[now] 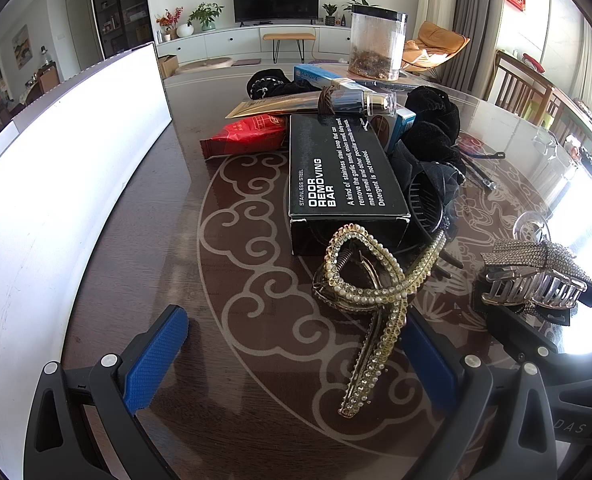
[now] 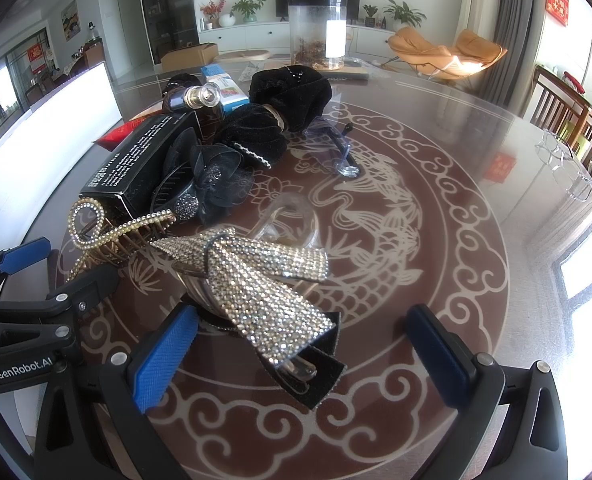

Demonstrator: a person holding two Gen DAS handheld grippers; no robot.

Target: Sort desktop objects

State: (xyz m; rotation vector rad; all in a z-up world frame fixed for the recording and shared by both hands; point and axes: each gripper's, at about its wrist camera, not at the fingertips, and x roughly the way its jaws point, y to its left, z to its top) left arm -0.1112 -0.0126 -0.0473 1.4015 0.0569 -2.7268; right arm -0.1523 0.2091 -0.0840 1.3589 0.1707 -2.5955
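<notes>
A pile of small objects lies on a dark patterned table (image 1: 256, 360). A gold pearl hair claw (image 1: 370, 288) lies between my left gripper's (image 1: 296, 356) open fingers, nearer the right finger. It also shows in the right wrist view (image 2: 108, 232). A silver rhinestone bow clip (image 2: 256, 280) lies between my right gripper's (image 2: 296, 356) open fingers; it also shows in the left wrist view (image 1: 536, 272). Behind stand a black "Odor Removing Bar" box (image 1: 344, 168), a red packet (image 1: 248, 134), a tube (image 1: 316, 102), a blue box (image 1: 396, 124) and black velvet scrunchies (image 1: 432, 128).
A white bin wall (image 1: 68, 168) stands along the left. A clear jar (image 1: 376, 44) stands at the back of the table. Glasses (image 2: 564, 160) lie at the far right. A black mesh hair clip (image 2: 212, 184) lies by the box. Chairs stand beyond the table's right edge.
</notes>
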